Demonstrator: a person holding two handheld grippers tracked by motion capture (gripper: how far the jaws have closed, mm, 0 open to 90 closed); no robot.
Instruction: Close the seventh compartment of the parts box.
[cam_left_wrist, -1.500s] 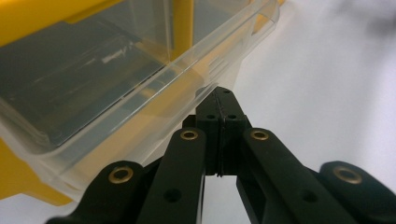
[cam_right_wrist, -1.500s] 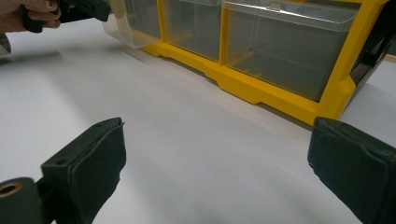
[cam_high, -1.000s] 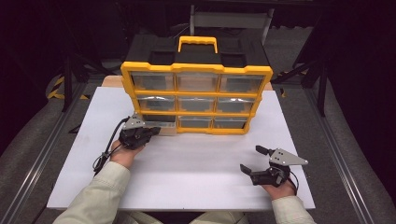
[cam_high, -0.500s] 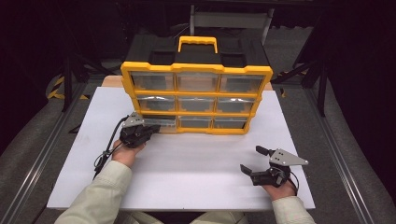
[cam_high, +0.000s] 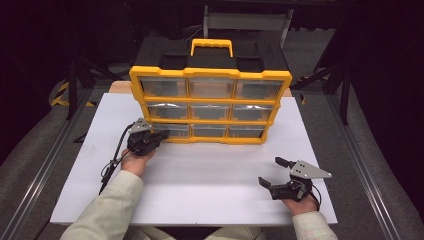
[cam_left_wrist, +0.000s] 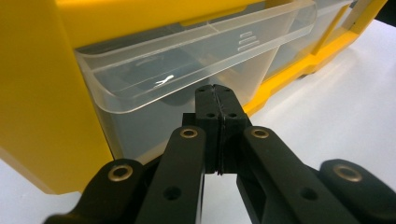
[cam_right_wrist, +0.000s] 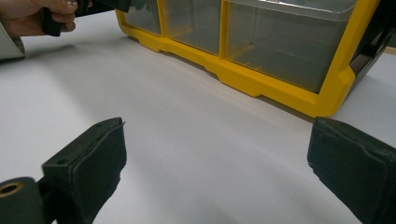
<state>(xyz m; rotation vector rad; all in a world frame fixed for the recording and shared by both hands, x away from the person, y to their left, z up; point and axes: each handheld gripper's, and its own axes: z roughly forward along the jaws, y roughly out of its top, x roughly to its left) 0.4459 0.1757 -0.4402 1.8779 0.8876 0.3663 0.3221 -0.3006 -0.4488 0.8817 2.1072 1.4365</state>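
A yellow organizer box (cam_high: 210, 82) with clear plastic drawers stands upright at the back of the white table (cam_high: 210, 170). My left gripper (cam_high: 164, 134) is at its bottom-left drawer (cam_high: 175, 130). In the left gripper view the jaws are pressed together, and the left gripper (cam_left_wrist: 215, 92) has its tips just under the clear front lip of that drawer (cam_left_wrist: 187, 60), with nothing seen between them. My right gripper (cam_high: 268, 171) rests low over the table at the front right, open and holding nothing. In its own view the right gripper (cam_right_wrist: 217, 158) faces the organizer's lower yellow frame (cam_right_wrist: 280, 88).
The organizer has a yellow carry handle (cam_high: 211, 45) on top and a black back half. The left gripper's cable (cam_high: 112, 160) trails over the table's left side. Metal rails (cam_high: 45, 165) run along both sides. The person's left hand (cam_right_wrist: 32, 16) is at the right gripper view's top left.
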